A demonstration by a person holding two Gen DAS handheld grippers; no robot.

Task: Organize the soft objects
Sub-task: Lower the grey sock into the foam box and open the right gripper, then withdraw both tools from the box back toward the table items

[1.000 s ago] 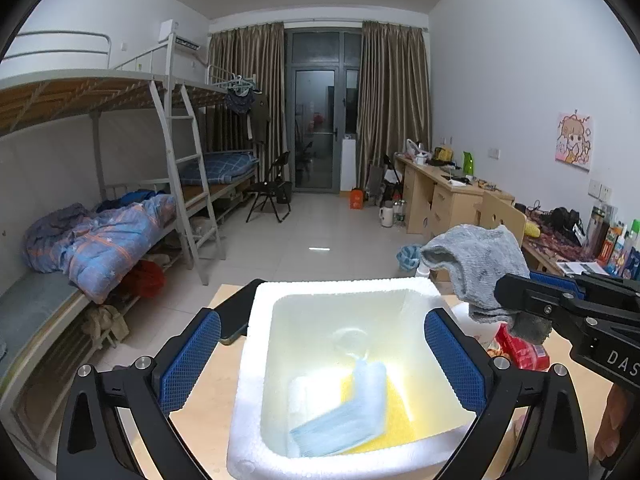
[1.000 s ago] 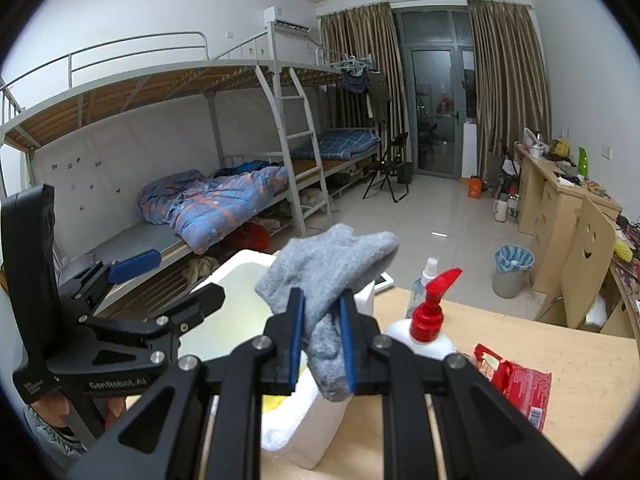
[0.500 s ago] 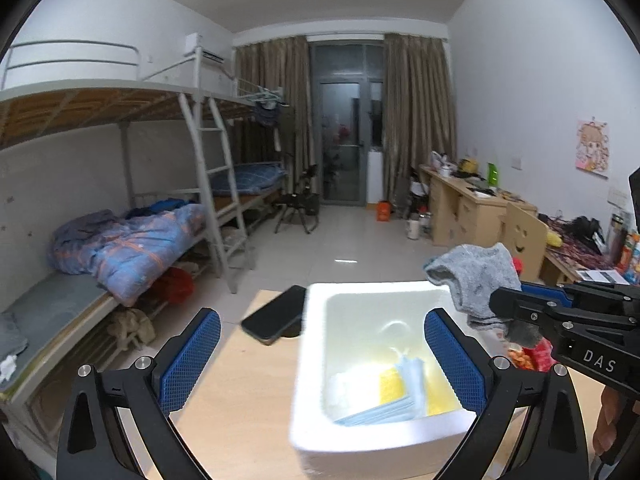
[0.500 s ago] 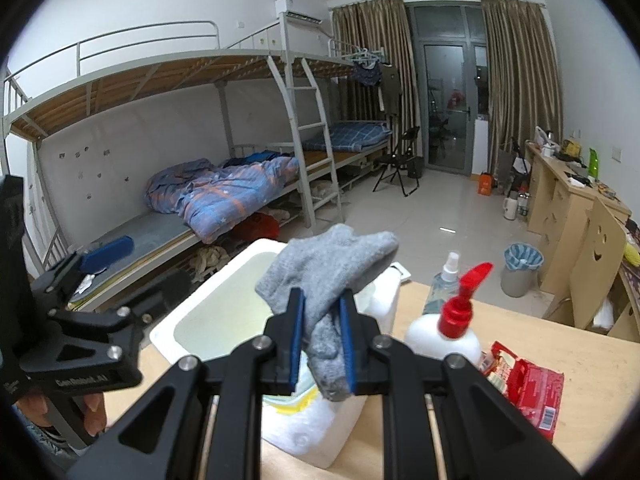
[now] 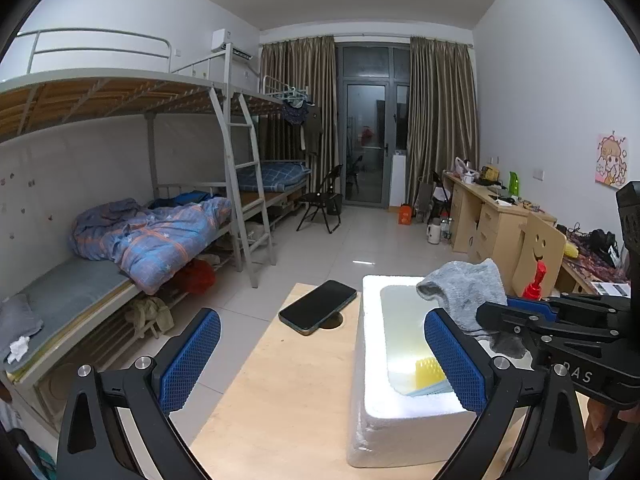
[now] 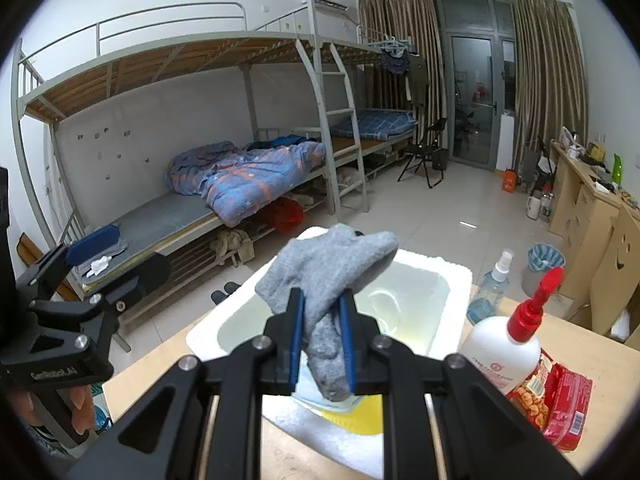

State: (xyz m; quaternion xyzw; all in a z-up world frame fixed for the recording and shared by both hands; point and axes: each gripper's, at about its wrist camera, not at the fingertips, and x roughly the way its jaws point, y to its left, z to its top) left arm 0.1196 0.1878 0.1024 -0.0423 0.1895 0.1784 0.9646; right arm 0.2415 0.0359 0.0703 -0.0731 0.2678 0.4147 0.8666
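Observation:
My right gripper is shut on a grey sock and holds it above a white foam box. The sock and the right gripper's arm also show in the left wrist view, over the box. Inside the box lie a yellow sponge and a pale blue cloth under it. My left gripper is open and empty, to the left of the box, with its right finger over the box's inside.
A black phone lies on the wooden table left of the box. A white bottle with a red pump, a spray bottle and a red snack packet stand right of the box. Bunk beds line the left wall.
My left gripper has moved left, so the box now sits at its right. My right gripper has carried the sock further over the box.

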